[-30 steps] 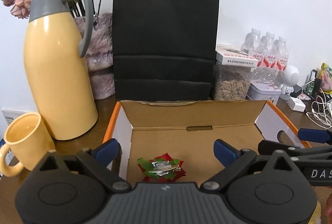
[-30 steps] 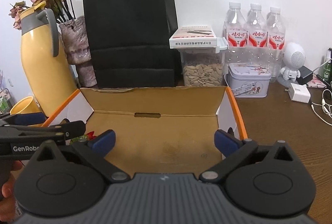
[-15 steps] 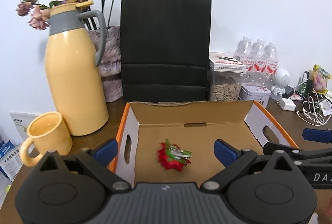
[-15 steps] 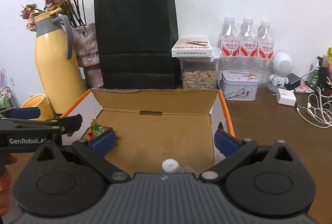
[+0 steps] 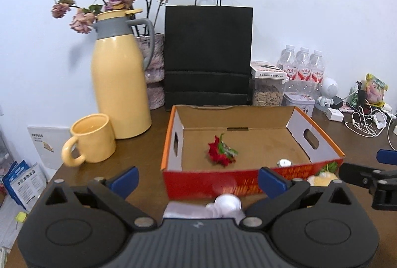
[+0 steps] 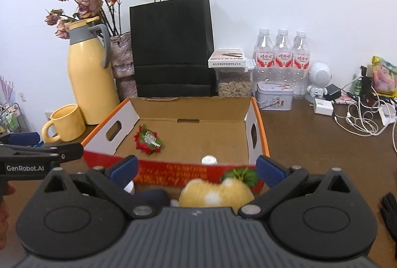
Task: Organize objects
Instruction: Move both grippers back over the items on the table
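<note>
Cardboard box [image 5: 315,141], orange-rimmed, holds a red-green clip [image 5: 221,151] and white cap [image 5: 283,163]. Only the right view shows a yellow plush [image 6: 215,193]. Both grippers [image 5: 197,180] [image 6: 196,168] gape, released.

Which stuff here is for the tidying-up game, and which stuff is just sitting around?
For tidying: cardboard box, red flower clip and small white cap inside it, fluffy yellow toy in front.

Just sitting: yellow jug, yellow mug, black bag, water bottles.

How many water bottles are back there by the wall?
3. The water bottles stand in a row against the wall: left, middle, right, behind the tin. More could be hidden behind the black bag.
</note>
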{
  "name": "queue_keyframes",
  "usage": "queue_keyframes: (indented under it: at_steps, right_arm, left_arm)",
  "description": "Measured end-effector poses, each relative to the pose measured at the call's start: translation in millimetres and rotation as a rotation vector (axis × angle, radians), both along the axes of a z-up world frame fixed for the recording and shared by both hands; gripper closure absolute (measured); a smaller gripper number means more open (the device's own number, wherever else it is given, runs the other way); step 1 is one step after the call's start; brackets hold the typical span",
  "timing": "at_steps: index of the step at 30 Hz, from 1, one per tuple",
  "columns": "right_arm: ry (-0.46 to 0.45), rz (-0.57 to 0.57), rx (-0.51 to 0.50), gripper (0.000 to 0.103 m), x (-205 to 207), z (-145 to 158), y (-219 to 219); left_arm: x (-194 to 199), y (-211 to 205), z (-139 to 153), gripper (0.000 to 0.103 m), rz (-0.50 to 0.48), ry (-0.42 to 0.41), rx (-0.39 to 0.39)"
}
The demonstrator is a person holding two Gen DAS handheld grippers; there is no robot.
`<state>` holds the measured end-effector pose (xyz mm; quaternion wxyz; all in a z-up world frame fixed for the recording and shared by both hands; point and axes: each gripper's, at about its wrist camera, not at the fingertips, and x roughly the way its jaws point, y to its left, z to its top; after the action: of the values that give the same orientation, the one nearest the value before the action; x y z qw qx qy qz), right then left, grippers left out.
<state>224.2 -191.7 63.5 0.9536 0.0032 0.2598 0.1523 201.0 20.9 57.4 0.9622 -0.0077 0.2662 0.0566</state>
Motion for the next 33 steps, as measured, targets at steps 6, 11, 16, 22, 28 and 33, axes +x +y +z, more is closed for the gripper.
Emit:
queue_keyframes:
  at_steps: [6, 11, 16, 22, 28, 33]
  right_arm:
    - [0.011, 0.008, -0.002, 0.0, -34.2, -6.2, -4.4]
    - [0.029, 0.011, -0.005, 0.0, -56.2, -17.9, -7.9]
    - [0.052, 0.012, -0.014, 0.0, -73.4, -31.6, -11.3]
    - [0.077, 0.006, -0.02, 0.0, -92.6, -50.0, -18.4]
    - [0.113, 0.007, -0.036, 0.0, -102.4, -68.1, -22.0]
    - [0.116, 0.005, -0.037, 0.0, -103.2, -71.5, -23.4]
  left_arm:
    - [-31.6, 6.2, -8.1, 0.0, 0.007, 0.016, -0.005]
    - [-53.2, 13.9, -20.1, 0.0, 0.009, 0.04, -0.019]
    - [-72.4, 22.5, -33.2, 0.0, 0.018, 0.062, -0.026]
    - [-93.0, 29.4, -53.3, 0.0, 0.02, 0.101, -0.029]
    - [-102.4, 20.5, -75.5, 0.0, -0.015, 0.156, -0.032]
    - [-101.9, 10.9, -75.6, 0.0, -0.04, 0.146, -0.035]
